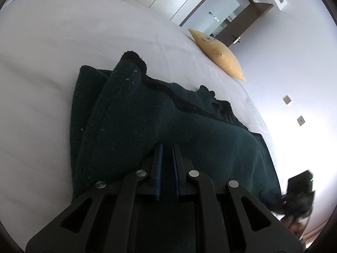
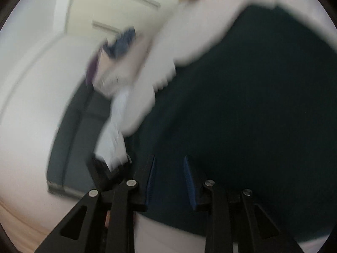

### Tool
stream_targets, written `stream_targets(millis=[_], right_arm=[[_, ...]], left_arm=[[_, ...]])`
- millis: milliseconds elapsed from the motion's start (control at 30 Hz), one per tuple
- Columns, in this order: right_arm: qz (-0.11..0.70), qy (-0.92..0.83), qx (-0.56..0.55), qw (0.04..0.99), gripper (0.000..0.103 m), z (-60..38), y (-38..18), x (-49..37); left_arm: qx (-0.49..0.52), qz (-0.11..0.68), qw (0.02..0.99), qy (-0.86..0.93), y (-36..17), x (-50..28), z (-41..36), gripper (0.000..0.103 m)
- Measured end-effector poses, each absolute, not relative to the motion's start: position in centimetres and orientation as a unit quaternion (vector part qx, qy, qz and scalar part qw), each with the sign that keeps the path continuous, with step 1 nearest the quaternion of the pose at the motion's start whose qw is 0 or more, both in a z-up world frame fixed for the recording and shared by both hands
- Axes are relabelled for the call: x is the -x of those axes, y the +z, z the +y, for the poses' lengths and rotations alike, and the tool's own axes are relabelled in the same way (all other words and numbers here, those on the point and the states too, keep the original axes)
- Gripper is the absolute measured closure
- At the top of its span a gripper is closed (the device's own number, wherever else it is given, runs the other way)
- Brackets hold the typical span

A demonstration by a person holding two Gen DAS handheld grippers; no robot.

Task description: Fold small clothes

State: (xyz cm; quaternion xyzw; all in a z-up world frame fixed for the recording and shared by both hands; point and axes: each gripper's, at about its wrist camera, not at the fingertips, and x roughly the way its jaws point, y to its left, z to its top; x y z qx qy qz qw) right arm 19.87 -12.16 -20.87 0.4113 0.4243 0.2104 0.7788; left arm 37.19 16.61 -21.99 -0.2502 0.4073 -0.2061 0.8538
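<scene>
Left black two-finger gripper (image 1: 166,147) nearly closed, tilted downward; right black two-finger gripper (image 2: 169,160) jaws parted, motion-blurred.

The whole right wrist view is motion-blurred. There the dark green garment (image 2: 242,105) has smeared edges and runs off the right edge. Left of the garment, a pale and blue heap (image 2: 118,52) cannot be identified. In the left wrist view, a blurred black object (image 1: 299,191) sits at the garment's right corner.
</scene>
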Motion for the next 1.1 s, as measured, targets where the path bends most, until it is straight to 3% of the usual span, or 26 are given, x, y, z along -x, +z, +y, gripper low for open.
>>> stream_targets(millis=[33, 67, 133, 300, 333, 367, 400, 433, 467, 500, 567, 933, 1100], right_arm=[[0.425, 0.203, -0.412, 0.780, 0.098, -12.7, -21.7, -19.4], [0.424, 0.194, -0.429, 0.774, 0.103, -14.0, -22.3, -19.2], [0.404, 0.171, -0.480, 0.759, 0.103, -16.9, -22.6, -18.4], [0.370, 0.061, -0.473, 0.797, 0.103, -22.9, -21.2, -15.7], [0.361, 0.041, -0.470, 0.804, 0.101, -23.4, -20.6, -15.0], [0.352, 0.028, -0.469, 0.809, 0.088, -23.4, -20.0, -14.2], [0.345, 0.024, -0.471, 0.811, 0.079, -23.7, -19.7, -13.4], [0.332, 0.025, -0.478, 0.813, 0.062, -24.1, -19.2, -12.5], [0.317, 0.031, -0.482, 0.816, 0.052, -23.7, -18.5, -11.7], [0.311, 0.040, -0.479, 0.820, 0.051, -22.8, -17.7, -11.4], [0.312, 0.071, -0.465, 0.825, 0.051, -21.1, -16.6, -11.6], [0.348, 0.188, -0.415, 0.820, 0.051, -13.9, -14.7, -11.7], [0.354, 0.192, -0.411, 0.818, 0.051, -13.8, -14.8, -10.4]], left_arm=[[0.251, 0.408, 0.853, -0.207, -21.9, -37.3, 16.6, 0.092], [0.251, 0.408, 0.853, -0.208, -21.9, -37.3, 16.6, 0.092], [0.260, 0.411, 0.848, -0.210, -21.7, -37.3, 16.9, 0.092], [0.304, 0.413, 0.839, -0.182, -20.8, -35.5, 19.4, 0.091], [0.322, 0.409, 0.837, -0.168, -20.5, -34.4, 20.7, 0.091], [0.331, 0.409, 0.835, -0.160, -20.3, -33.6, 21.4, 0.091], [0.340, 0.406, 0.835, -0.149, -19.9, -32.5, 22.4, 0.086], [0.345, 0.400, 0.837, -0.145, -19.3, -31.4, 23.2, 0.081], [0.346, 0.396, 0.838, -0.145, -18.8, -30.6, 23.8, 0.065], [0.345, 0.390, 0.842, -0.143, -18.2, -29.6, 24.3, 0.034], [0.352, 0.373, 0.847, -0.139, -17.3, -28.0, 25.3, 0.013], [0.389, 0.444, 0.780, -0.208, -20.3, -29.6, 25.1, 0.019], [0.386, 0.473, 0.759, -0.226, -21.6, -31.7, 23.8, 0.041]])
